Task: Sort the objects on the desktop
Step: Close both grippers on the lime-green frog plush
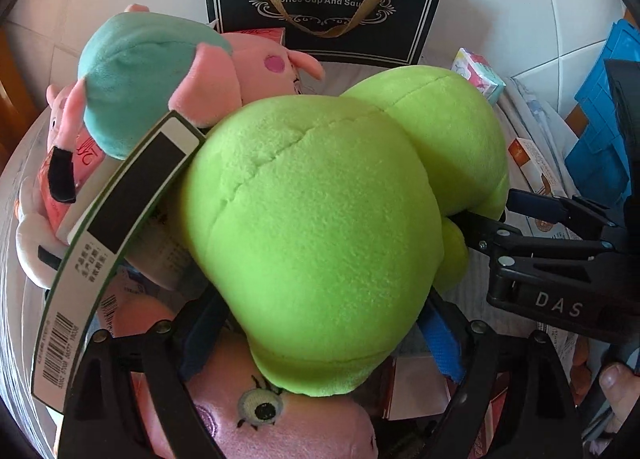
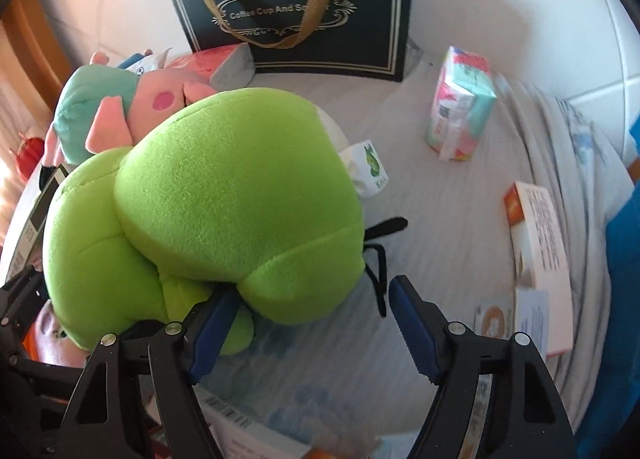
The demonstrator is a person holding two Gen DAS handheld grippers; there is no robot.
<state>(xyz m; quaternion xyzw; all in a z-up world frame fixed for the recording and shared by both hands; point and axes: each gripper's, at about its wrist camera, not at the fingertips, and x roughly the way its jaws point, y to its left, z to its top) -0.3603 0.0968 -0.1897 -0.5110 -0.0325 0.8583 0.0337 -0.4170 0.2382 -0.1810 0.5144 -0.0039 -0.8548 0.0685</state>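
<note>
At the far left of the left wrist view, a long flat box (image 1: 120,219) with barcodes runs diagonally, its upper end touching the green plush toy (image 1: 320,239). At upper left, a pink pig plush in a teal dress (image 1: 152,79) lies against the green plush. The green plush fills the centre of both views. The left gripper (image 1: 324,343) stands wide around its lower part; whether the pads press on it cannot be told. A second pink plush (image 1: 260,419) lies beneath. At top centre, a black gift bag (image 1: 324,3) stands upright.

In the right wrist view, the right gripper (image 2: 316,323) stands wide; its left finger (image 2: 212,331) touches the green plush, its right finger is clear. At right, a tissue pack (image 2: 460,103) and an orange-and-white box (image 2: 540,255) lie well apart on the grey cloth (image 2: 420,199).
</note>
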